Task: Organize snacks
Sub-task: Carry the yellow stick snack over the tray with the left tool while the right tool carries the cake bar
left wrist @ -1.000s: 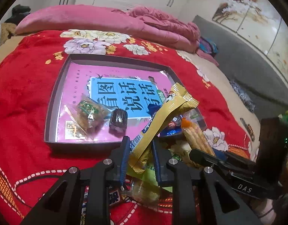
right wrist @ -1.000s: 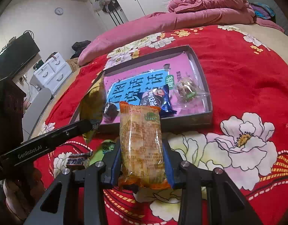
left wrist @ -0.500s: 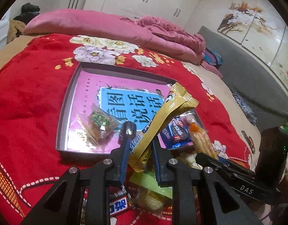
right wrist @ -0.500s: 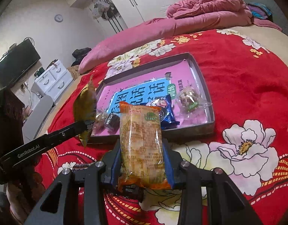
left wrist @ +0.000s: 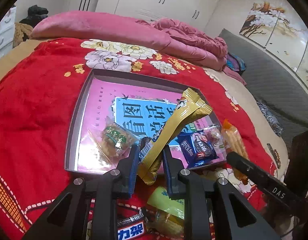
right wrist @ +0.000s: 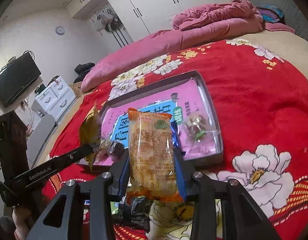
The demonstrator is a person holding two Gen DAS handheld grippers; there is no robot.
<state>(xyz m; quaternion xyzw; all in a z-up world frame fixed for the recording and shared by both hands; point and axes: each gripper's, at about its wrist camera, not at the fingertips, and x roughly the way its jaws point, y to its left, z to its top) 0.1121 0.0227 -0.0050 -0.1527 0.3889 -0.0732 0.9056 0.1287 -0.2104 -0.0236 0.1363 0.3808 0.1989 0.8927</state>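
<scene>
A gold snack stick (left wrist: 170,132) is clamped by the left gripper (left wrist: 150,160) above the tray (left wrist: 73,124) (near edge); an orange-sealed cake packet (right wrist: 152,156) is pinched upright by the right gripper (right wrist: 152,172), just before that tray (right wrist: 212,108), where 4 snacks lie.

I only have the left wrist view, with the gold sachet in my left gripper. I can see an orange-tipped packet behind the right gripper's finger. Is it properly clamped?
Observer: Yes. The right gripper has both blue pads against the sides of the orange-ended packet, which stands upright between them.
Operator: Where is there room on the right side of the tray?
Observer: A clear-wrapped candy lies by the tray's right wall. The pink cover beyond it, toward the far right corner, is bare.
Operator: Is anything under the right gripper?
Observer: A dark wrapper lies on the blanket below it.
</scene>
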